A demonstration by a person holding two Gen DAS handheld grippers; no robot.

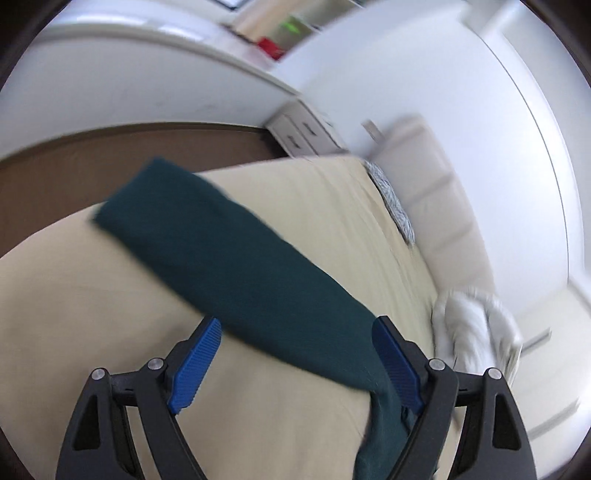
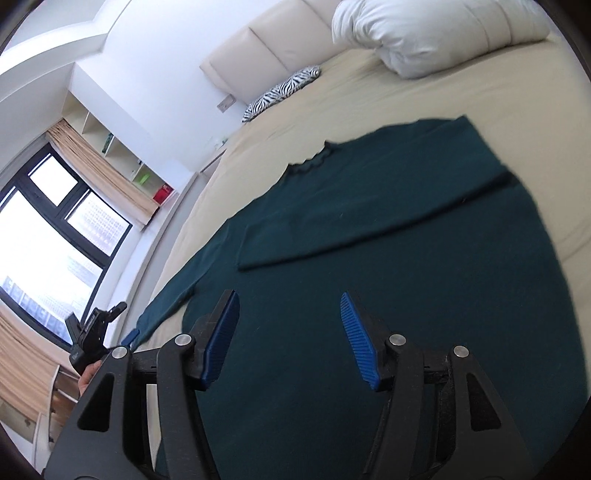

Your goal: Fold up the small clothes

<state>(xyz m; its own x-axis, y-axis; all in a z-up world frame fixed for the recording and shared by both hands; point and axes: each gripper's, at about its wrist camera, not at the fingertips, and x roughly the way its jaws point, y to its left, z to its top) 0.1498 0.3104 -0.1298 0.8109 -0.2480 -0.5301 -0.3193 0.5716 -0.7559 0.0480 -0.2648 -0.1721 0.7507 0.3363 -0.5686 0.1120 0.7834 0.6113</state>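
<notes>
Dark green sweater (image 2: 369,229) spread flat on the beige bed (image 2: 461,92), one sleeve (image 2: 369,221) folded across the body, other sleeve (image 1: 229,254) stretched out sideways over the sheet. Left gripper (image 1: 295,363) over that sleeve's end, jaws wide apart, cloth passing between them and brushing one pad, not pinched. Right gripper (image 2: 291,339) above the hem, jaws partly open, gripping nothing. White pillow (image 2: 424,33) and zebra-print cushion (image 2: 284,90) by the headboard.
</notes>
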